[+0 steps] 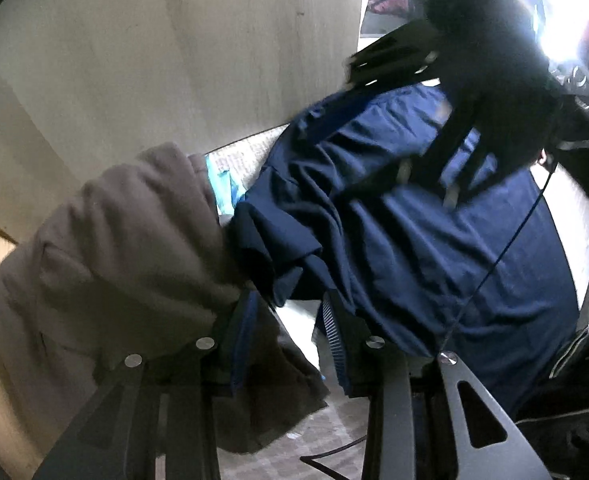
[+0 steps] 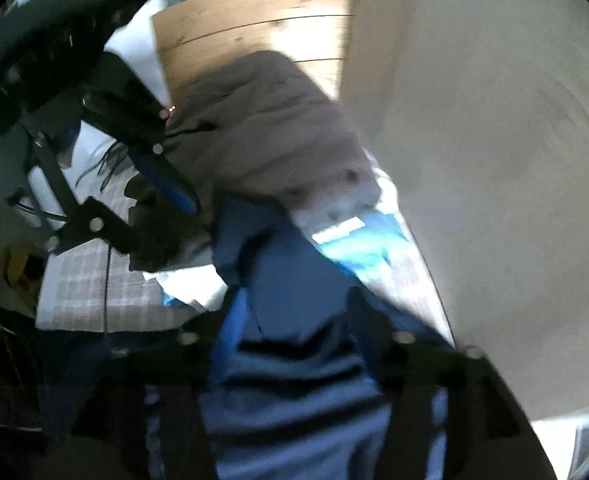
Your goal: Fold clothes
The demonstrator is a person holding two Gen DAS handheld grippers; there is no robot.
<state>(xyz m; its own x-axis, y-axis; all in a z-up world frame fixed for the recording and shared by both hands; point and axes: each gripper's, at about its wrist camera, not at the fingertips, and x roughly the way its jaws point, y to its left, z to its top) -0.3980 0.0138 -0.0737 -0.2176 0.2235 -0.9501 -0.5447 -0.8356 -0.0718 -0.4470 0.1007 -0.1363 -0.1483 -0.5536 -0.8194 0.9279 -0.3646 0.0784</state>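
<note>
A navy garment [image 1: 394, 240] lies rumpled on the bed, filling the middle and right of the left wrist view. A grey-brown garment [image 1: 126, 240] is bunched to its left. My left gripper [image 1: 290, 300] is open at the navy cloth's near edge, with white bedding showing in the gap and its left finger against the grey cloth. My right gripper [image 1: 426, 184] hovers blurred over the far side of the navy garment. In the right wrist view the right gripper [image 2: 302, 312] is open, the navy garment [image 2: 294, 272] lying loose between its fingers. Beyond are the grey-brown garment [image 2: 270, 128] and the left gripper [image 2: 174, 224].
A pale wall [image 1: 174, 60] runs close behind the bed. A light blue item [image 2: 362, 252] lies beside the grey garment on a checked sheet [image 2: 94, 288]. Wooden boards [image 2: 254, 20] show beyond. A thin black cable [image 1: 494, 260] crosses the navy cloth, and a dark bag [image 1: 574, 380] sits at the right.
</note>
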